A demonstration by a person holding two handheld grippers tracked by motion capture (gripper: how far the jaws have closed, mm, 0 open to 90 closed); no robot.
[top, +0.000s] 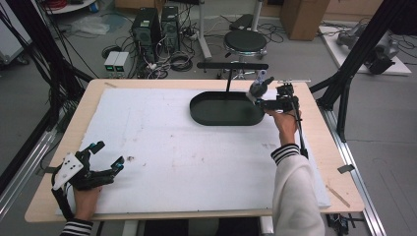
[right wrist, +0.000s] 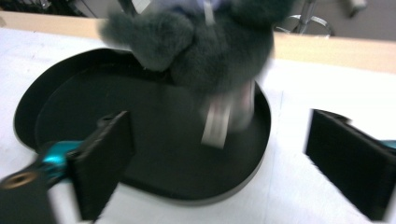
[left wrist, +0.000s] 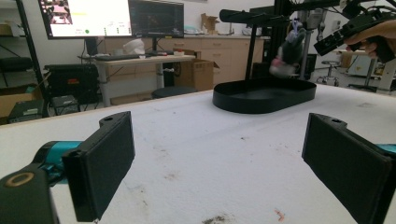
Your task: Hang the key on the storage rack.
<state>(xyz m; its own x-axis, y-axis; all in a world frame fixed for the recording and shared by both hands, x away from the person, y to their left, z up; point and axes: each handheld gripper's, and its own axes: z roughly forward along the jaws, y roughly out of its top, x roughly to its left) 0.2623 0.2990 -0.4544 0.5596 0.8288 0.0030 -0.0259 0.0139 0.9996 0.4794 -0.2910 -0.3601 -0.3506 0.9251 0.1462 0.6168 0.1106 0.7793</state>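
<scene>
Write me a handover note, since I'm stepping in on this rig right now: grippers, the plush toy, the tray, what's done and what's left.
Left gripper: open, holding nothing, low over the white mat at the near left corner.
Right gripper: jaws wide apart at the far right, by the right end of the black oval tray.
Grey plush toy: blurred, in the air over the tray's right end, not between the jaws; it looks just released.
Done: toy brought to the tray.
Left: check that it settles inside the tray, then pull the right gripper back.

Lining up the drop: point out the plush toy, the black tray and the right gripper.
plush toy [right wrist: 210, 51], right gripper view, grey furry body.
black tray [top: 196, 110], high view, left rim.
right gripper [top: 265, 104], high view, between its fingertips.
</scene>
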